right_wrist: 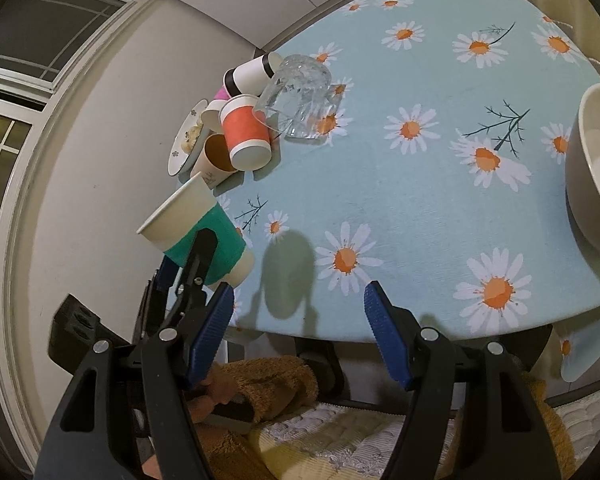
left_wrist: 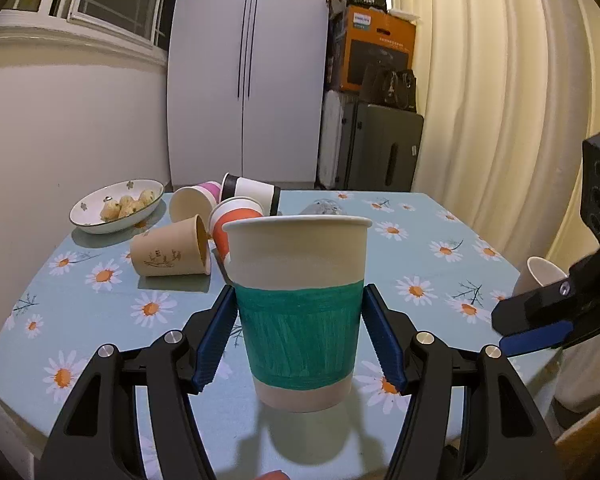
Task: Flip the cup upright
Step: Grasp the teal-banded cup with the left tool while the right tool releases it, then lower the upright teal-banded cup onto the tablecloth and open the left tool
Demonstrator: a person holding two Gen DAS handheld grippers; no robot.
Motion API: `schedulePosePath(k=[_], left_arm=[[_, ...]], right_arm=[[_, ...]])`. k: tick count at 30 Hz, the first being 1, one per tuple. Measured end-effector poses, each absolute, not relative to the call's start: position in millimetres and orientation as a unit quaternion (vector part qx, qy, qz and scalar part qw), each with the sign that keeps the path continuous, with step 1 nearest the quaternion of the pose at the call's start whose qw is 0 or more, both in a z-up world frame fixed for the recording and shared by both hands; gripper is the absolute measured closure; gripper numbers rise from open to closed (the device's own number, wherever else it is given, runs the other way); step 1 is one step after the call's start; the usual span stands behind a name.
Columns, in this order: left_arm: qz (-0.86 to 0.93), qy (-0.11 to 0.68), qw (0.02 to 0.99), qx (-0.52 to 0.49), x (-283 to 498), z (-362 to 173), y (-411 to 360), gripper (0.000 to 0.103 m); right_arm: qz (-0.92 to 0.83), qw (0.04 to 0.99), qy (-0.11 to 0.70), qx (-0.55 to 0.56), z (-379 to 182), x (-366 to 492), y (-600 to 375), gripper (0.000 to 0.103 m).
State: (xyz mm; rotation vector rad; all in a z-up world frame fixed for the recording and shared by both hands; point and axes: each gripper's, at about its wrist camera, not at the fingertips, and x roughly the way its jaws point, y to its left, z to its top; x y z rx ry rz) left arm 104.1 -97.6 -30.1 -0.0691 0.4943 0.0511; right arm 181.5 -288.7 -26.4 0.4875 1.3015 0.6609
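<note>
A paper cup with a green band [left_wrist: 300, 308] stands upright between the blue pads of my left gripper [left_wrist: 300, 336], mouth up, just above the daisy tablecloth [left_wrist: 420, 248]. The pads sit close against its sides. In the right wrist view the same cup [right_wrist: 204, 232] is held by the left gripper over the table's near edge, with its shadow on the cloth. My right gripper [right_wrist: 300, 332] is open and empty above the table edge; it also shows in the left wrist view [left_wrist: 540, 320] at the right.
Several paper cups lie on their sides at the back left: tan [left_wrist: 172, 252], orange [left_wrist: 236, 220], pink [left_wrist: 196, 200], black-banded [left_wrist: 252, 190]. A bowl of food [left_wrist: 116, 206] stands behind them. A glass mug [right_wrist: 296, 96] lies tipped. A white cup [right_wrist: 596, 160] stands at the right edge.
</note>
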Motion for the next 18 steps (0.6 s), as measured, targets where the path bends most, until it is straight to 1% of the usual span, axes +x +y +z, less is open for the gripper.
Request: schedulePosePath(k=[18], left_arm=[[0.072, 0.168, 0.983, -0.004, 99, -83, -103, 0.041]], right_arm=[[0.291, 0.716, 0.597, 0.214, -41, 177, -286, 0.035]])
